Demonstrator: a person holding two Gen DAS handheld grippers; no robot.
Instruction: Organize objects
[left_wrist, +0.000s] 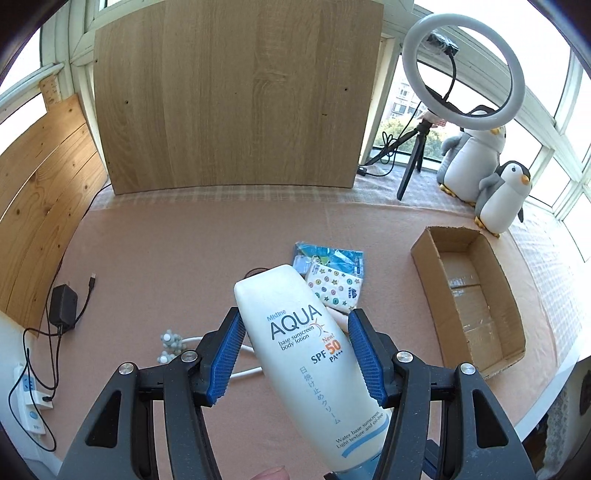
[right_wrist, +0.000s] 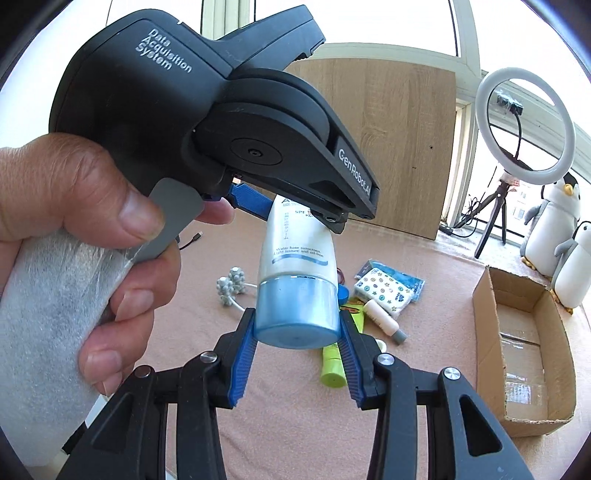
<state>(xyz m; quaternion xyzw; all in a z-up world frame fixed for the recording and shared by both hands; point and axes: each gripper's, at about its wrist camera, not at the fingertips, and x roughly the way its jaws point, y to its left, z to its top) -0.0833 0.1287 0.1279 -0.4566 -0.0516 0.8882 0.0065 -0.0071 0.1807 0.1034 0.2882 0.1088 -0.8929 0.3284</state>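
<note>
A white sunscreen tube (left_wrist: 314, 350) with a blue cap (right_wrist: 297, 314) is held in the air between both grippers, above the pink cloth. My left gripper (left_wrist: 295, 317) is shut on the tube's white body, blue pads (left_wrist: 229, 343) on both sides. In the right wrist view my right gripper (right_wrist: 297, 317) is shut on the cap, which points toward that camera. A person's hand (right_wrist: 74, 203) holds the left gripper's handle at the left. An open cardboard box (left_wrist: 424, 266) lies to the right, with nothing visible inside.
On the cloth lie patterned packets (right_wrist: 388, 288), a green tube (right_wrist: 332, 365), a small white bottle (right_wrist: 384, 314) and a grey roller massager (right_wrist: 229, 288). A ring light (left_wrist: 461, 74), two plush penguins (left_wrist: 506, 195), a wooden board (left_wrist: 236, 96) and a charger (left_wrist: 62, 306) border the area.
</note>
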